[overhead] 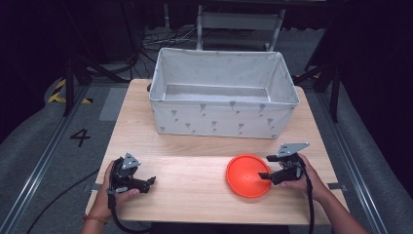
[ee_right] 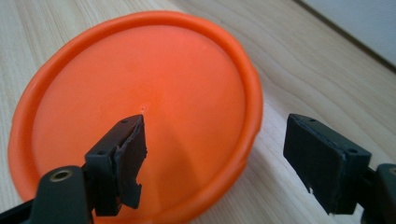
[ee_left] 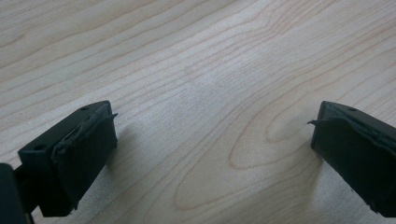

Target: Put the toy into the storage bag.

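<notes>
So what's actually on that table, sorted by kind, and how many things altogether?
Orange plate: 1
White fabric bin: 1
Handheld grippers: 2, the left gripper and the right gripper, both open
Total: 4 things on the wooden table

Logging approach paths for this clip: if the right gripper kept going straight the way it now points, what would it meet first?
The orange plate. The right gripper is open, one jaw over the plate, the other beside its rim, so going on it would likely straddle the rim; height is unclear.
</notes>
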`<state>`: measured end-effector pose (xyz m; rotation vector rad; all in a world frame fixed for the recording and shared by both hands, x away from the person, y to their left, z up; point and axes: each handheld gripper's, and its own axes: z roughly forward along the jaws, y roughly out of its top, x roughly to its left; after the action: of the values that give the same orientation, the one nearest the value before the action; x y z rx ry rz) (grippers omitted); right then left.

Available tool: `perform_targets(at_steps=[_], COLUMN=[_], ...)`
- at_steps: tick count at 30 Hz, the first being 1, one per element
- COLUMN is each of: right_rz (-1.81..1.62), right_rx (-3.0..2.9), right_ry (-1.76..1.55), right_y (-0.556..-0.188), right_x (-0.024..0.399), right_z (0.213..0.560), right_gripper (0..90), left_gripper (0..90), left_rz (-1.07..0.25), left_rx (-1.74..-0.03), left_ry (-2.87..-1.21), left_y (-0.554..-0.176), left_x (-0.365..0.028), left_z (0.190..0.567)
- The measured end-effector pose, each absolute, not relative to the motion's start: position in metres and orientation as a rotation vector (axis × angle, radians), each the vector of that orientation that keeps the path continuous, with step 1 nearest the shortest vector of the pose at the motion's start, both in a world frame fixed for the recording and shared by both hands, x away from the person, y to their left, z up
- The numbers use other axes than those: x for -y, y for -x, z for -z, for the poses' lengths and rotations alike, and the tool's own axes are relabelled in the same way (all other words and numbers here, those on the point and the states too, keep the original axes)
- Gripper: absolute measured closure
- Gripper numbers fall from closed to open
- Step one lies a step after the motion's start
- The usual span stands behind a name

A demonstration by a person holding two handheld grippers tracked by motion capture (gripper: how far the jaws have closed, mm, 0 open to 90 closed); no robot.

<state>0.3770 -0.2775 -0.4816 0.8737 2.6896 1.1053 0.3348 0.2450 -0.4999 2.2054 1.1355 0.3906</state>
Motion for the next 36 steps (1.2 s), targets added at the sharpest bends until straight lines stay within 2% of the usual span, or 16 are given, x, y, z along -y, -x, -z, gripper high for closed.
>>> perform_targets(at_steps=[9,13,19,24,34,35,36], right_rz=[-1.086,-1.113,-1.104,-1.169,-1.259,-1.285,-1.285], right_rx=[-2.744,-2.746,-2.686,-2.654,-2.664,-2.661,-2.661], right_ry=[-0.89,-0.86,-0.85,-0.932,-1.039,-1.029,-1.029], right_y=[-0.383,-0.379,-0.375,-0.378,-0.385,-0.384,-0.384], right_x=[0.268,0.266,0.263,0.264,0.273,0.275,0.275], right_z=[0.494,0.495,0.496,0.496,0.494,0.489,0.489], right_gripper=[16.5,19.1,32.9,51.2,68.3,73.2,73.2], left_gripper=[0.6,0.5,0.6,0.5,0.5,0.5,0.5], left_rz=[-0.395,-0.393,-0.394,-0.393,-0.393,-0.393,-0.393], left_rx=[-1.139,-1.14,-1.14,-1.143,-1.144,-1.144,-1.144], left_ry=[-2.206,-2.204,-2.205,-2.205,-2.207,-2.207,-2.206], left_y=[-0.334,-0.334,-0.334,-0.334,-0.334,-0.334,-0.334], left_x=[-0.245,-0.245,-0.245,-0.245,-0.245,-0.245,-0.245], left_z=[0.5,0.5,0.5,0.5,0.5,0.5,0.5])
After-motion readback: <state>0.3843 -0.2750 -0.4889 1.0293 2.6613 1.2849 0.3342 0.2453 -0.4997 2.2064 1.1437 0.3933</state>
